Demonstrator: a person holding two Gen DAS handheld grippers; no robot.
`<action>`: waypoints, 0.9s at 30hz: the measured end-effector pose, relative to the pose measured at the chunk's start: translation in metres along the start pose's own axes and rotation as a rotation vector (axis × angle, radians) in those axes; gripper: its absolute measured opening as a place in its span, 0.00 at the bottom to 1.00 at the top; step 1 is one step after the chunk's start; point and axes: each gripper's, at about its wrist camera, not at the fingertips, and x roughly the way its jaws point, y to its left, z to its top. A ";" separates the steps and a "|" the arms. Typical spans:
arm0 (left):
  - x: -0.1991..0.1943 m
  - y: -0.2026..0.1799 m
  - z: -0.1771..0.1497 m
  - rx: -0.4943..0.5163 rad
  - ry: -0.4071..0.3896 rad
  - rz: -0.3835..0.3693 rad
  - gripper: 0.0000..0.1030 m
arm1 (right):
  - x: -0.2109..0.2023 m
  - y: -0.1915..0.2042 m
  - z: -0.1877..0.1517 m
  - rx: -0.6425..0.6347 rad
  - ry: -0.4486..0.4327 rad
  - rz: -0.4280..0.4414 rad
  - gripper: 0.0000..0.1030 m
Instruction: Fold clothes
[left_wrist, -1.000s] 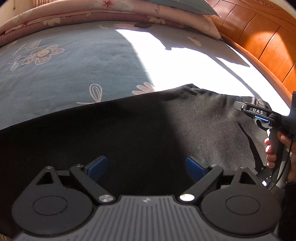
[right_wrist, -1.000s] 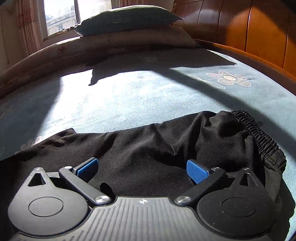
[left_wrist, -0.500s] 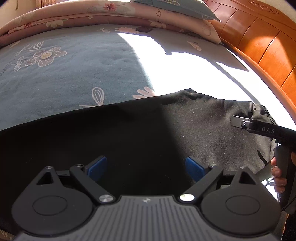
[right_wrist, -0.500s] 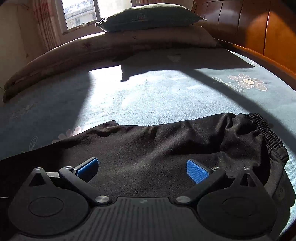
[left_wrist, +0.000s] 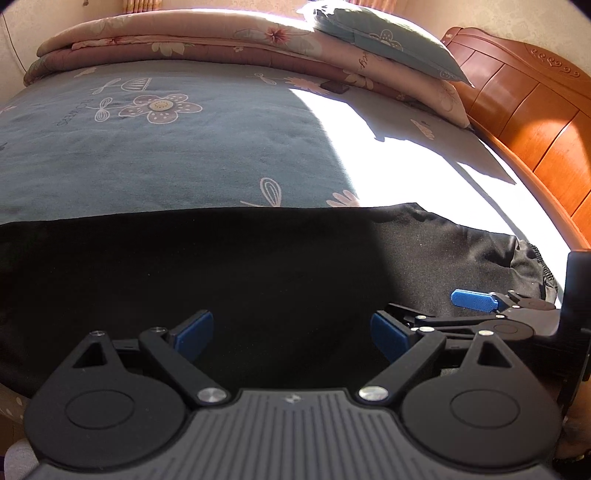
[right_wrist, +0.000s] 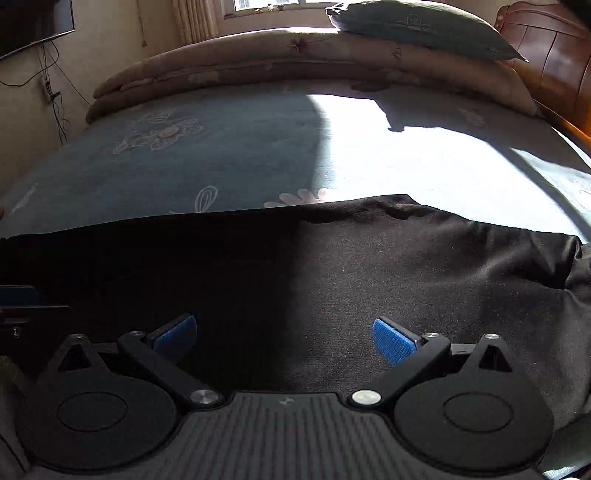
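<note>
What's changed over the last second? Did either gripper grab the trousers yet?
No grab. The right gripper swung in close beside the left gripper, and its view turned from the elastic waistband end toward the middle of the black trousers. Both grippers stayed open above the cloth. The trousers remain flat across the bed, unfolded.

"FLOWERS" on bedsheet (left_wrist: 110, 155)
</note>
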 end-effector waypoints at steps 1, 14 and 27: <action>-0.001 0.003 -0.001 -0.006 0.001 0.000 0.90 | 0.006 0.003 -0.003 -0.007 0.023 -0.007 1.00; 0.029 0.028 -0.003 -0.051 0.044 0.026 0.90 | 0.020 0.019 -0.030 -0.079 0.052 -0.074 1.00; 0.048 0.044 -0.030 -0.071 0.117 0.040 0.93 | 0.021 0.019 -0.032 -0.068 0.040 -0.081 1.00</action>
